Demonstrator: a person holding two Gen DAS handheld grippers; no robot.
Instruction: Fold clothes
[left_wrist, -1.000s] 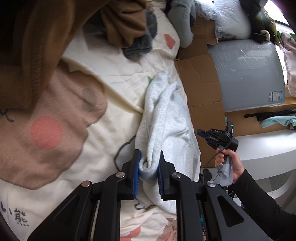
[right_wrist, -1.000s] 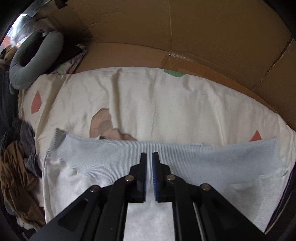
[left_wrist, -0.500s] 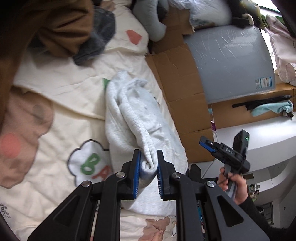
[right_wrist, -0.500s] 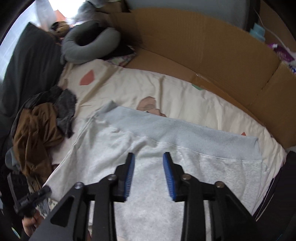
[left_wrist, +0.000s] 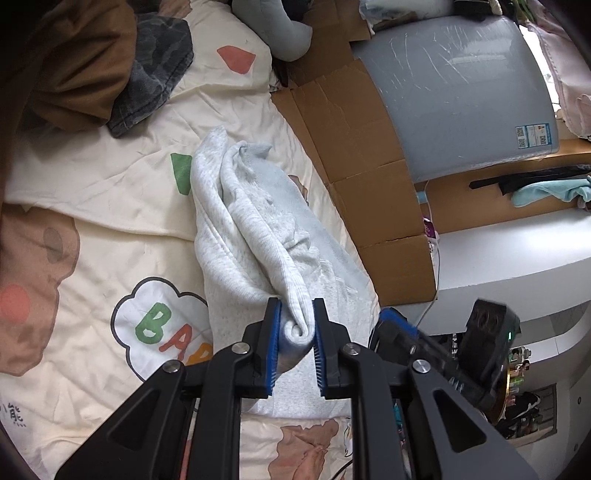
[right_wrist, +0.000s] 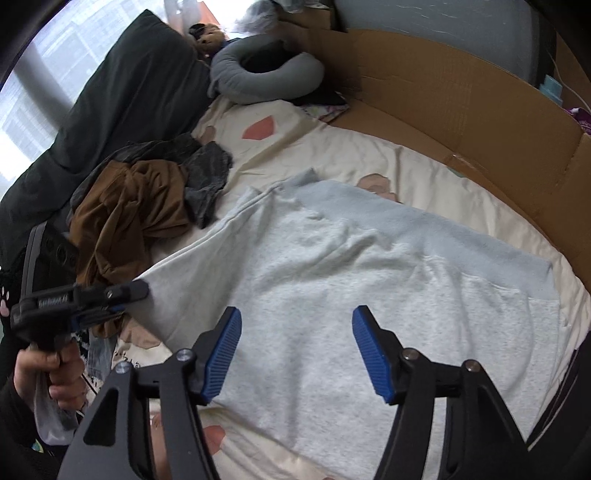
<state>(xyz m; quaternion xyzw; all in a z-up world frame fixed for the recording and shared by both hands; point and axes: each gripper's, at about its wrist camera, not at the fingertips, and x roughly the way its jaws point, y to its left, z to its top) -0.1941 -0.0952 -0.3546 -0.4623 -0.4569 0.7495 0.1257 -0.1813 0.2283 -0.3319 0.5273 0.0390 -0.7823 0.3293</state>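
A: Left gripper (left_wrist: 295, 341): jaws nearly closed, blue pads pinching a rolled edge of the pale grey sweatshirt (left_wrist: 258, 236). The fabric rises from the bed to the pads in a taut ridge.

B: And where does the garment lie?

A: On the cream cartoon-print bedsheet (left_wrist: 110, 184), along the side next to the brown cardboard (left_wrist: 354, 147). In the right wrist view it spreads wide across the sheet, ribbed hem toward the cardboard, one corner drawn up to the left gripper at the left edge of the view.

B: Right gripper (right_wrist: 297, 350)?

A: Jaws have just been opening; they stand well apart. Nothing between the pads. It hangs above the sweatshirt's body, apart from the cloth.

B: Other items?

A: Heap of brown clothing (right_wrist: 129, 206) with a dark grey garment (right_wrist: 207, 177) beside it, beyond the sweatshirt. Grey U-shaped pillow (right_wrist: 266, 77) at the far end of the bed. A hand (right_wrist: 48, 373) grips the left gripper's handle, low left in the right wrist view.
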